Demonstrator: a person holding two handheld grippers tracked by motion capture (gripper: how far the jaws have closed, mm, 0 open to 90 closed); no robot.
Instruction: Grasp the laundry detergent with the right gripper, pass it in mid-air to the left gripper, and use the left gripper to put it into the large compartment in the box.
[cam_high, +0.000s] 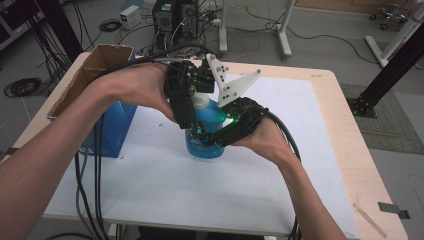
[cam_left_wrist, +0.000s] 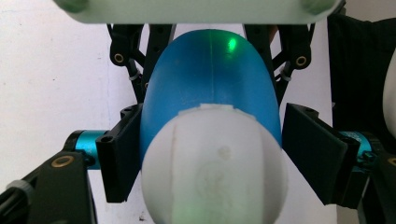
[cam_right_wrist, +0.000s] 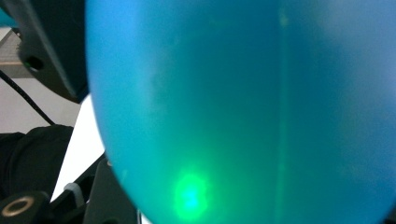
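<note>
Blue bottle (cam_high: 207, 135) mid-frame, white cap (cam_left_wrist: 215, 163). Left claw (cam_left_wrist: 212, 154) clenched at neck; right claw (cam_high: 227, 131) state unclear. Probably smooth, slippery; better gripped at neck.

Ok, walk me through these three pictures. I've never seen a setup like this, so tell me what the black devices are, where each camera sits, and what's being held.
No robot here: a person holds a black two-jaw gripper in each hand. The high view looks down on the table; the left gripper and right gripper meet around a blue bottle with a white cap. A cardboard box stands at the table's left. The other two views come from cameras riding on the grippers. The left gripper view shows its jaws either side of the bottle's neck, whether touching is unclear. The right gripper view looks at the bottle's body up close.
</note>
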